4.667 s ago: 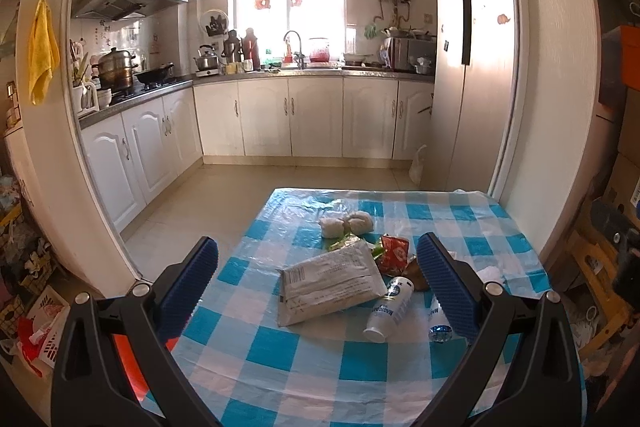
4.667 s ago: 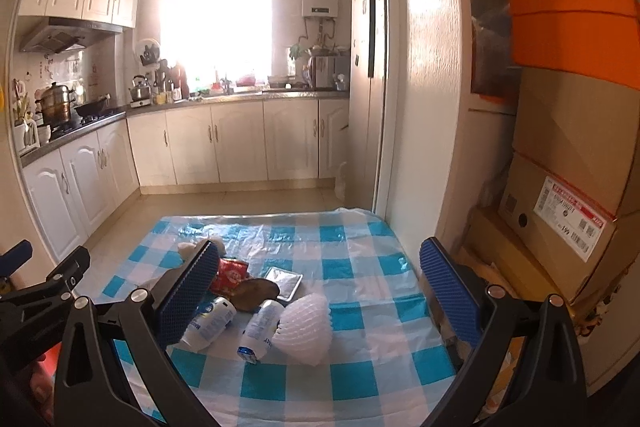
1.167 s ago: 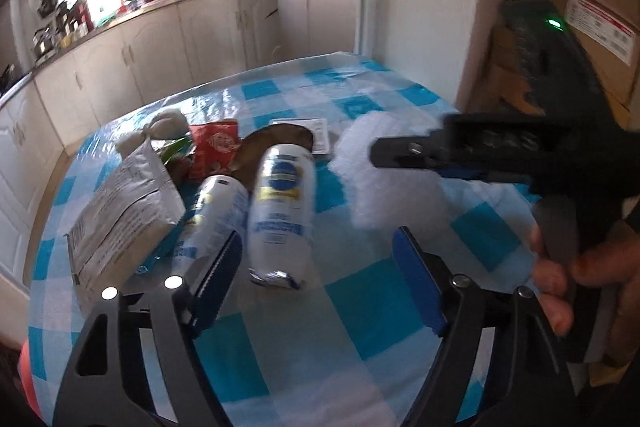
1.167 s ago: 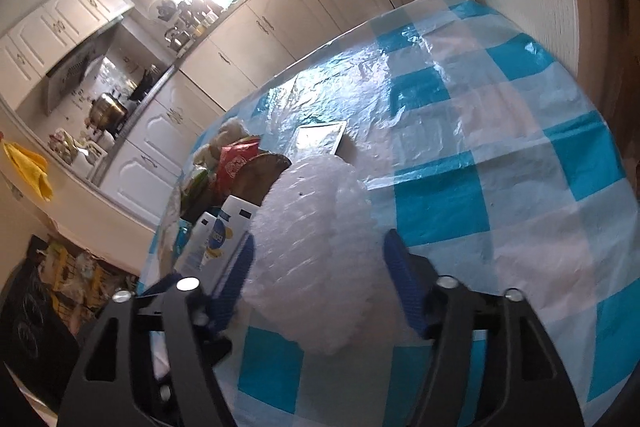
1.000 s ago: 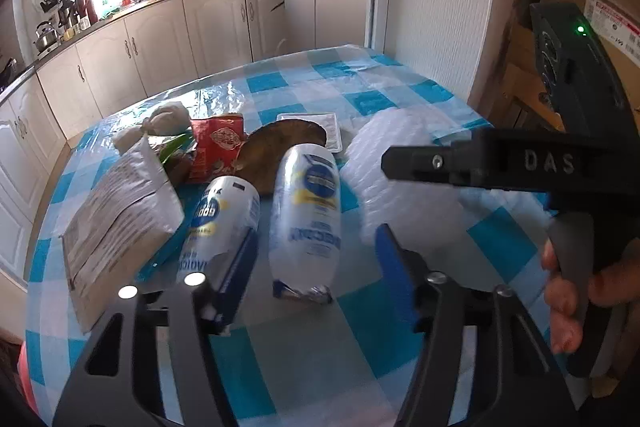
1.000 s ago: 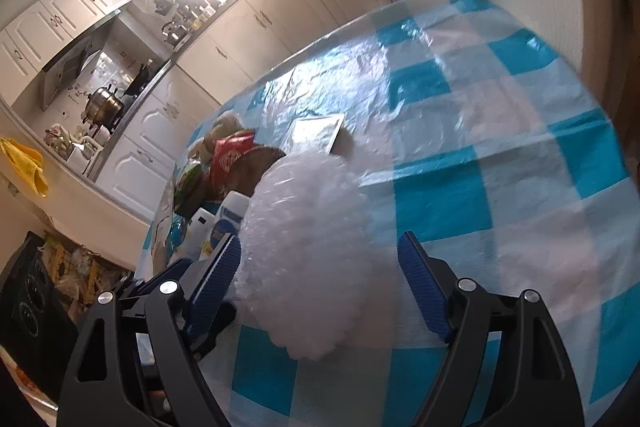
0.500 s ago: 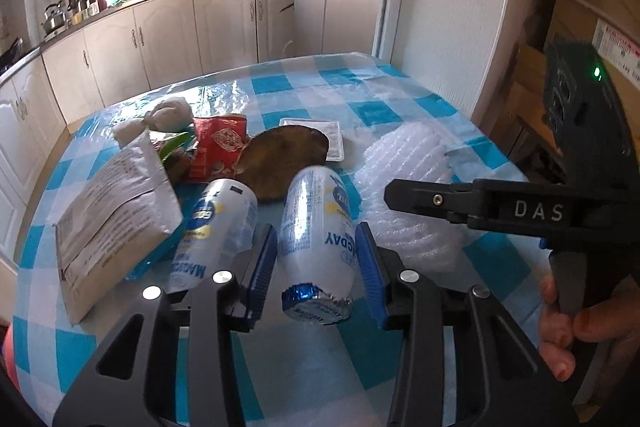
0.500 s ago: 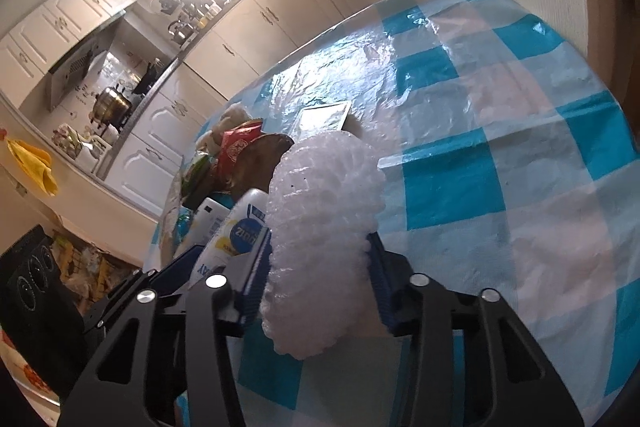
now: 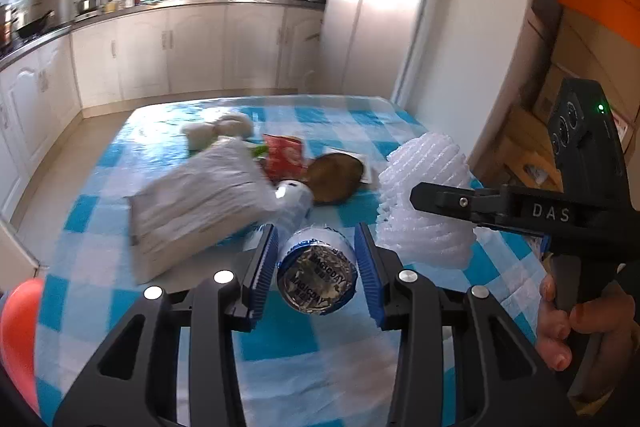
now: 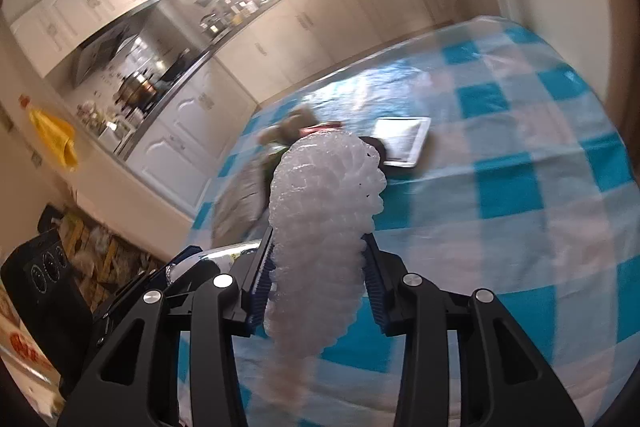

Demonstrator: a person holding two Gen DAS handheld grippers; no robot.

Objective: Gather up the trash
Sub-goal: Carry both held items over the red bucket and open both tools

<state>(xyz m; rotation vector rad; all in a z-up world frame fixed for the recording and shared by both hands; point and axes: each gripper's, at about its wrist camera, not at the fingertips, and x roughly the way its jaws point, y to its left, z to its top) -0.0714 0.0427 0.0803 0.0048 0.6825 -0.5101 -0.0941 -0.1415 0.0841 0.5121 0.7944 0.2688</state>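
The yogurt bottle (image 9: pixel 316 267) sits low centre of the left view, foil end toward the camera, long axis running along the fingers; the left gripper (image 9: pixel 316 263) clenches its sides; the white foam net (image 10: pixel 324 227) stands mid-frame in the right view, squeezed thin by the right gripper (image 10: pixel 318 279); both look lifted off the checked tablecloth (image 9: pixel 320 347); remaining litter lies beyond, upper centre.

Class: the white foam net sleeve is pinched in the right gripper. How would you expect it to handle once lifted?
The white foam net sleeve is probably soft: it narrows where the right gripper squeezes it. Its lower end dangles below the pads, so expect floppiness. It is likely light, being open mesh.
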